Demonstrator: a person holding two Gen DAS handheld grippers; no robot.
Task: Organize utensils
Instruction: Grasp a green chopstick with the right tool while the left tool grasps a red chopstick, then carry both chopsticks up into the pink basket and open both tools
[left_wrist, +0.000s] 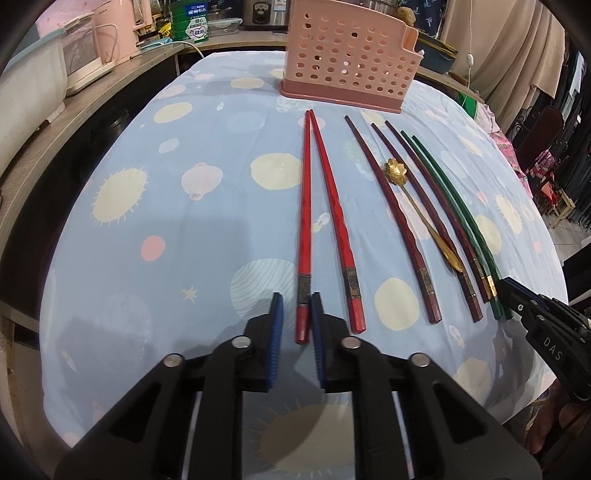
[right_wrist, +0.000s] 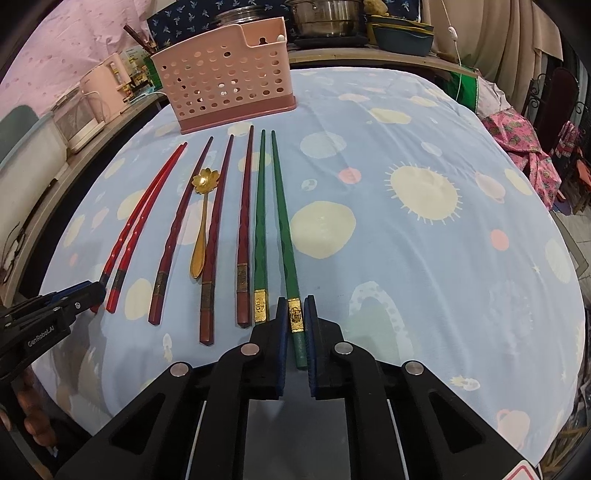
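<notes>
Left gripper (left_wrist: 296, 308) straddled a red chopstick (left_wrist: 304, 221), right gripper (right_wrist: 296, 314) a green chopstick (right_wrist: 282, 218) (jaws narrow, apparently not yet clamped).

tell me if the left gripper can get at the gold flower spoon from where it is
Probably not directly: the left gripper straddles the leftmost red chopstick, and another red chopstick and a maroon one lie between it and the gold flower spoon.
</notes>
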